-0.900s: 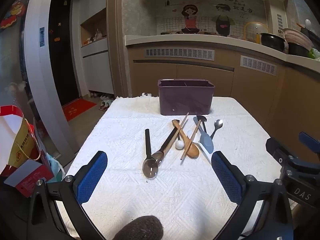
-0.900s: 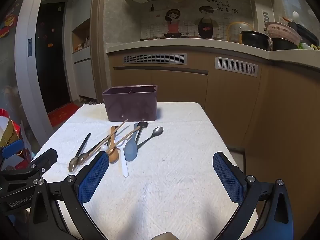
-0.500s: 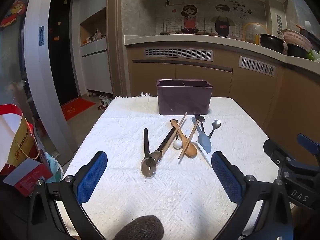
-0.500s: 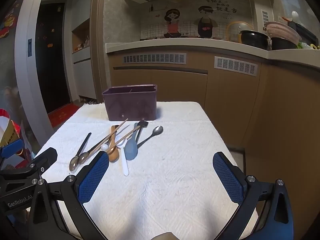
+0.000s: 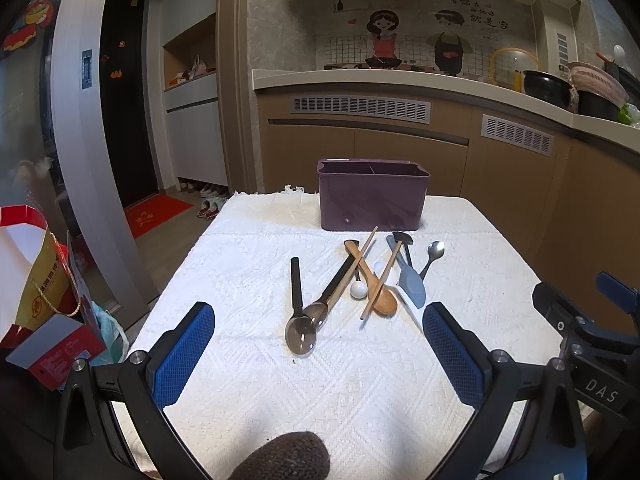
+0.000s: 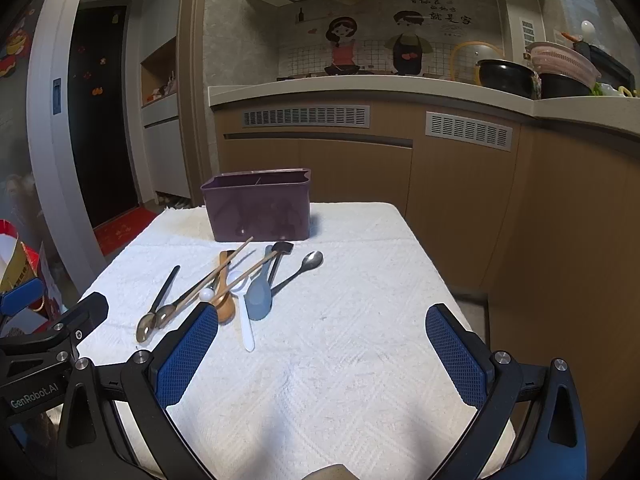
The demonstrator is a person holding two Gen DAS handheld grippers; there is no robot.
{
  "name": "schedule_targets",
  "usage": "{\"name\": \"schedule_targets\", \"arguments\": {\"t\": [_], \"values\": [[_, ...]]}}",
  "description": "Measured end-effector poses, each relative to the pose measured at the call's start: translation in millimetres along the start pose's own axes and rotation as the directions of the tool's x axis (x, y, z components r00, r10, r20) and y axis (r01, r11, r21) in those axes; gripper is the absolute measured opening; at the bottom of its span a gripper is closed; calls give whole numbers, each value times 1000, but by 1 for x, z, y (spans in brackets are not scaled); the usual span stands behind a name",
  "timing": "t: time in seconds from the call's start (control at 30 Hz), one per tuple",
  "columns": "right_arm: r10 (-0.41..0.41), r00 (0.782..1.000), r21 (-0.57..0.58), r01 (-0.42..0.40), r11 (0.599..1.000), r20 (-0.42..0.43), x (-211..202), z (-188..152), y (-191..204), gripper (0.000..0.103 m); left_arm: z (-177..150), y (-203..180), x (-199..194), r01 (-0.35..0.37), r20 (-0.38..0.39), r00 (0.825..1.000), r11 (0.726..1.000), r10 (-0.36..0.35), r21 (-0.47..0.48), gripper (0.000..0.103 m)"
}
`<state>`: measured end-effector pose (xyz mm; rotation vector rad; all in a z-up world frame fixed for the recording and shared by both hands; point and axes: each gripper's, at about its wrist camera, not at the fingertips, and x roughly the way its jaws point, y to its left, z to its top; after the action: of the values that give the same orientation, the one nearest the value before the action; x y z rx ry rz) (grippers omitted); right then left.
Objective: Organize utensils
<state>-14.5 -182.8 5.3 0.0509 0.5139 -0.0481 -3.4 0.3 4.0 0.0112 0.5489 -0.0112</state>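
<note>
Utensils sit slightly higher in my left view than a second ago, nothing on the table shifted; utensil pile [image 5: 360, 276] lies on the white cloth [image 5: 248, 264], just before the purple caddy [image 5: 372, 200]; left gripper [image 5: 318, 354] and right gripper [image 6: 320, 354] both spread wide, holding nothing.

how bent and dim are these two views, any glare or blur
Left wrist view: strong fisheye bowing of the counter, dark corners, dim light, sharp table, a glint on the metal spoon. Right wrist view: same bowing, soft shadows on the cloth, no motion blur.
</note>
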Motion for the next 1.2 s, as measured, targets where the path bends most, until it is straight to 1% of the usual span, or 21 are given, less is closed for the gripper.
{"name": "schedule_targets", "arguments": {"t": [0.53, 1.2], "values": [[7, 1000, 9, -7, 1000, -26, 5, -4, -1, 103, -2, 3, 5, -5, -28, 1000, 1000, 5, 0, 103], [8, 1000, 11, -8, 1000, -27, 4, -4, -2, 103, -3, 3, 5, -6, -28, 1000, 1000, 6, 1, 103]]}}
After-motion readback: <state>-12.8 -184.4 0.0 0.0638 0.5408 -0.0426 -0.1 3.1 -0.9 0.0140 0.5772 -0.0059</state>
